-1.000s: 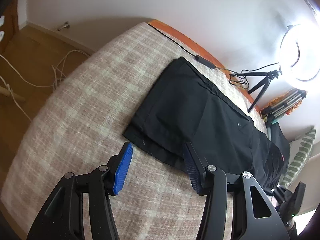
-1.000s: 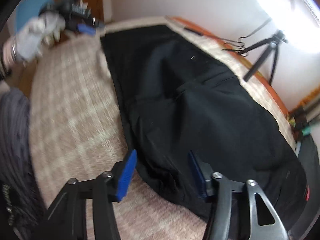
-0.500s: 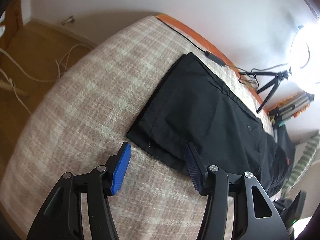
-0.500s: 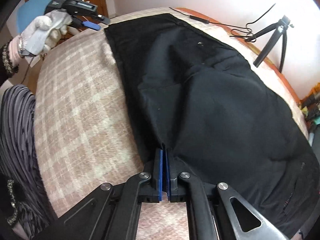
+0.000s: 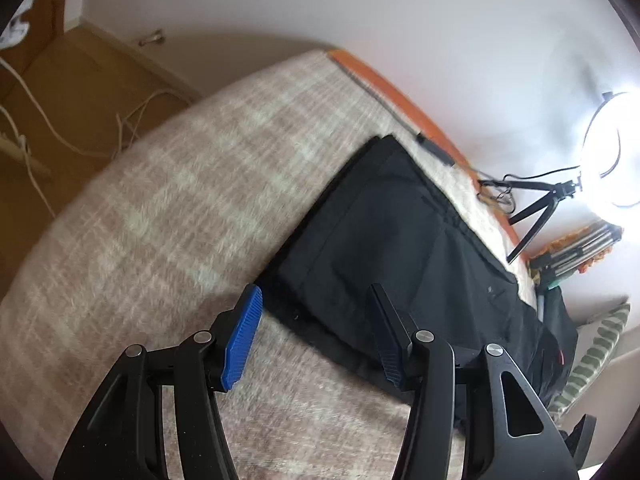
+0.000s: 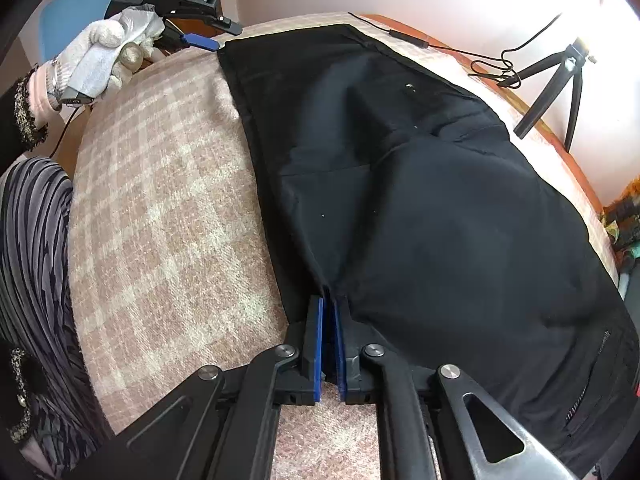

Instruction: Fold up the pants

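One fold at most looks done: the black pants (image 6: pixel 440 208) lie lengthwise on the checked blanket (image 6: pixel 168 208), apparently leg over leg. The right gripper (image 6: pixel 328 340) is clamped on their near edge, while the left gripper (image 5: pixel 316 332) hangs with jaws apart at the hem, gripping nothing, so the crosswise folds remain.

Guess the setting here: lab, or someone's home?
Likely a home bedroom: pants lie on a bed with a checked blanket, a striped pillow sits at one end, and a ring light stands beside the wall.
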Action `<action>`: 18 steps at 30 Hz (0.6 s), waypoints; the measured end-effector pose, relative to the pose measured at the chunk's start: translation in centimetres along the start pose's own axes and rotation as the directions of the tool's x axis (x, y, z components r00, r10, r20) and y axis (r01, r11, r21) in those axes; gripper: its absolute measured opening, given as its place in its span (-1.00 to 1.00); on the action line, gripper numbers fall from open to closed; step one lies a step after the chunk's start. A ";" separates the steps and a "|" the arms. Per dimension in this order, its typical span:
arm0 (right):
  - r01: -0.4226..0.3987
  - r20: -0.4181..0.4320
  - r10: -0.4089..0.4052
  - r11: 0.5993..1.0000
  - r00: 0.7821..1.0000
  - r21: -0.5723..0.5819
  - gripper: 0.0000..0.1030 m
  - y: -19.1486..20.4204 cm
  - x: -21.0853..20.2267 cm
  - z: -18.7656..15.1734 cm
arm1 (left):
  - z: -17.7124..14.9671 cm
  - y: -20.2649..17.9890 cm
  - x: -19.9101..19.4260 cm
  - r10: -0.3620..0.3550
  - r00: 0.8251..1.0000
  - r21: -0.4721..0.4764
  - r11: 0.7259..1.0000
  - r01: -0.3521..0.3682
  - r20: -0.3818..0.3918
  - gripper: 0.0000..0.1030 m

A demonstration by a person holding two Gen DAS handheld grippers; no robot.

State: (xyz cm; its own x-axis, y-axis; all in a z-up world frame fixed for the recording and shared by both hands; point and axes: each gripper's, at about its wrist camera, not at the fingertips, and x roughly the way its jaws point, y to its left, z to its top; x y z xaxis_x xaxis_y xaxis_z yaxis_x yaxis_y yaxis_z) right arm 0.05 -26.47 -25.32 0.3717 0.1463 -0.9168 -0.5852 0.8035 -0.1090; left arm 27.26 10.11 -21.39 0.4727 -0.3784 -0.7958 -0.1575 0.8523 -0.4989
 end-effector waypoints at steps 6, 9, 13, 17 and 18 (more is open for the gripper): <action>-0.003 0.002 0.003 1.000 1.000 0.011 -0.90 -0.1 0.1 0.4 | 0.1 0.9 -0.3 -0.007 1.000 -0.090 0.996 0.010 0.026 0.07; 0.003 -0.008 -0.002 1.000 1.000 0.017 -0.94 -0.2 0.1 0.3 | 0.1 1.6 -0.6 -0.011 0.999 -0.122 0.992 0.015 0.035 0.08; -0.018 -0.022 0.019 0.999 1.000 0.048 -0.95 -1.2 0.2 -0.3 | 0.2 0.8 -0.1 -0.015 0.999 -0.078 0.997 0.017 0.031 0.09; -0.014 -0.029 0.015 0.999 0.999 0.047 -0.96 -1.1 0.4 -0.1 | 0.8 -0.2 0.6 -0.023 0.999 -0.050 0.998 0.024 0.022 0.09; -0.009 -0.029 0.010 0.999 1.000 0.041 -0.96 -1.0 0.4 -0.1 | 0.9 -0.4 0.7 -0.025 0.999 -0.045 0.999 0.026 0.022 0.04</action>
State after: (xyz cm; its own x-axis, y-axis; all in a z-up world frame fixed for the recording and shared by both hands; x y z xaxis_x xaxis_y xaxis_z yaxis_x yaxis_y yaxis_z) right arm 0.71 -27.27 -25.59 0.3446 0.1376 -0.9286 -0.5585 0.8251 -0.0850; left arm 28.42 9.79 -21.45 0.4953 -0.3917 -0.7754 -0.1841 0.8250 -0.5344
